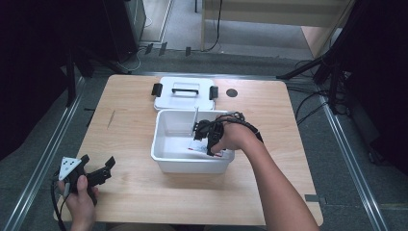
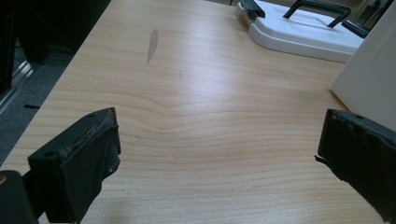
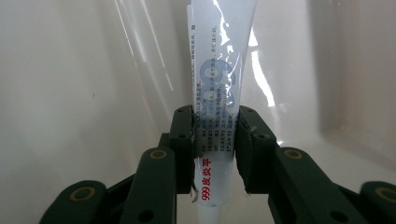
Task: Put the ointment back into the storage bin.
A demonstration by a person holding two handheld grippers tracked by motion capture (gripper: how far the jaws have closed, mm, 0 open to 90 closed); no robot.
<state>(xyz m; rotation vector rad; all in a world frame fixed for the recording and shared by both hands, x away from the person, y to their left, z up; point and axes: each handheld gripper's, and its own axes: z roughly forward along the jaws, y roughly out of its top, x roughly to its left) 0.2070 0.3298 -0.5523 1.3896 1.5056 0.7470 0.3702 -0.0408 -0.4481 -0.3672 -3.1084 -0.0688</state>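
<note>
**Tube clamped inside bin, left gripper idle**

Wood-grain table (image 1: 130, 139) is seen at the centre of the high view, bordered by grey floor and dark equipment. A white bin (image 1: 163, 156) is placed at the middle of the frame, and its white lid (image 1: 185, 98), fitted with a black handle and two black latches, is laid flat on the table just beyond it, toward the top of the frame. The right gripper (image 1: 204, 137) is lowered into the bin from the right, held by the right hand (image 1: 235, 137). A white tube (image 1: 196, 118) is seen rising from it, tilted slightly. A red-and-white item is visible on the bin floor beneath the gripper; its identity cannot be determined. The left gripper (image 1: 98, 168) is held at the lower left of the frame by the left hand (image 1: 79, 199), just over the table.

Left gripper view: the two black jaws are spread wide apart, with bare table (image 2: 196, 121) between them and nothing grasped. The lid (image 2: 303, 32) is shown at the upper right, and a white bin wall (image 2: 369, 79) at the right edge.

Right gripper view: the jaws are closed against both sides of the tube (image 3: 217, 93), which stands upright at the frame centre. Blue and red printing is carried on the tube. White bin walls (image 3: 70, 93) are seen behind it.
</note>
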